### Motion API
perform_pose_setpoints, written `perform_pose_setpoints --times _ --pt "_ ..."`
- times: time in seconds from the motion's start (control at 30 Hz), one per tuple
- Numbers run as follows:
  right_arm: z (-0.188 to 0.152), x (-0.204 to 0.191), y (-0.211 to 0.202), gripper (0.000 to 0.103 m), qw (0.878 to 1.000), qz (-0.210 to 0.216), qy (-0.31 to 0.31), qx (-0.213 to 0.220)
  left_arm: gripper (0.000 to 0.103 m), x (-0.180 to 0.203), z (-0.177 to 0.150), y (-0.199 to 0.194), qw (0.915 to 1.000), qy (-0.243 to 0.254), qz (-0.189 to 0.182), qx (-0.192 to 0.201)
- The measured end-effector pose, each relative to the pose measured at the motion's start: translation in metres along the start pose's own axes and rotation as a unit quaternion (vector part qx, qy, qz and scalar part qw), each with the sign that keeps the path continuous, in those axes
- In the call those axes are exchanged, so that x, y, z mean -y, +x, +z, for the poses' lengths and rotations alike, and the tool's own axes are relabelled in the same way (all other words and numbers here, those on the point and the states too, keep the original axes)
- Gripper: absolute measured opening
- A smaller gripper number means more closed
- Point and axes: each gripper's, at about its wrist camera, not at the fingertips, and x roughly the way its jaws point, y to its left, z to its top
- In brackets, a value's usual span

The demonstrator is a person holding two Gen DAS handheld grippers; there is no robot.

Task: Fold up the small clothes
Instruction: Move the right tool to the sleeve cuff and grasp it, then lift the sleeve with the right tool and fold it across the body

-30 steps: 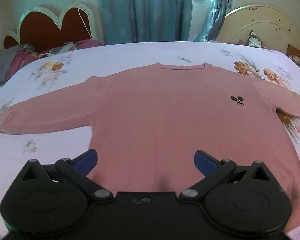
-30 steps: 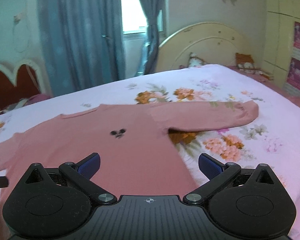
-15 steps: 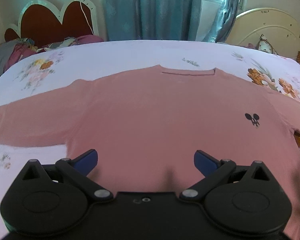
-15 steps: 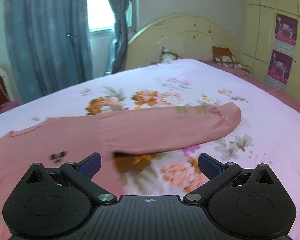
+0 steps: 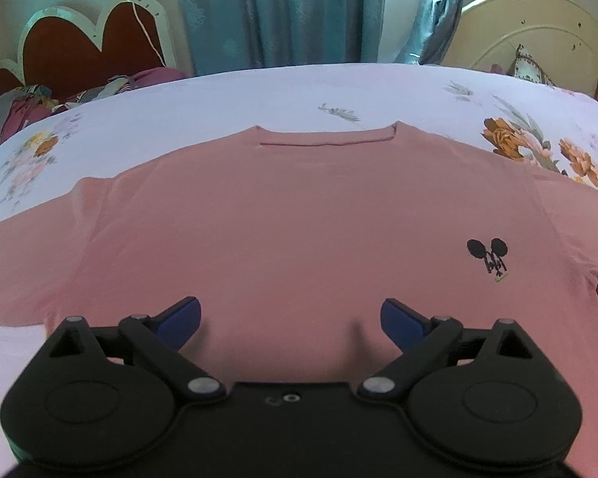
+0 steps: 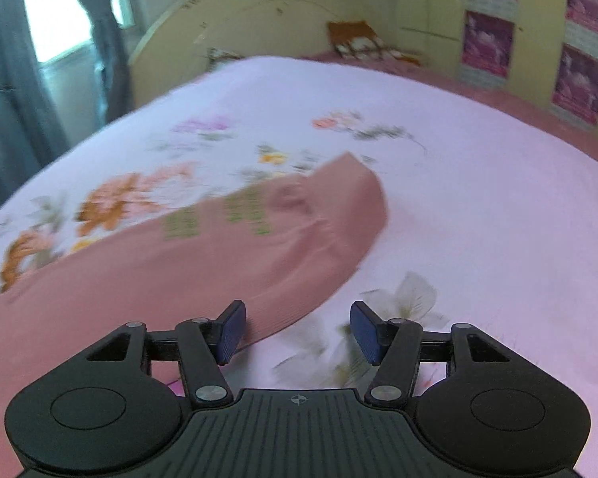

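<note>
A pink long-sleeved top lies flat, front up, on the floral bedsheet, with a small black mouse logo on its chest. My left gripper is open and empty, low over the top's lower body. In the right wrist view the top's right sleeve stretches across the sheet to its cuff. My right gripper is open, narrower than before, and empty, at the sleeve's near edge; its left fingertip is at the cloth.
A heart-shaped red headboard with a heap of clothes stands at the far left. Blue curtains hang behind. A cream headboard and pillows lie beyond the bed; posters line the right wall.
Both grippers have moved forward and lower. The right one swung right, from the top's body along the sleeve toward its cuff, and its jaws have narrowed. The left one stays wide open.
</note>
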Motion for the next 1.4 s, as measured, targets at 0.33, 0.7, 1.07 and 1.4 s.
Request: perform_pose_setpoints --times 0.33,0.7,1.07,1.4 --pt "0.025 0.021 0.040 0.021 0.998 0.002 0.057 0.013 0.086 0.005 0.007 0.012 0.9998 0.011 0.001 -0.015" --pt "0.031 -0.054 -0.013 0.017 0.992 0.067 -0.042 0.098 0.081 -0.013 0.009 0.012 0.9999 0.001 -0.004 -0.010" --pt "-0.045 -0.251 -0.099 0.017 0.946 0.243 -0.180 0.117 0.087 -0.076 0.000 0.002 0.9995 -0.029 -0.015 0.005" --pt "-0.161 -0.380 -0.100 0.017 0.912 0.319 -0.256 0.017 0.091 -0.128 0.000 0.002 0.9981 -0.060 -0.010 0.014"
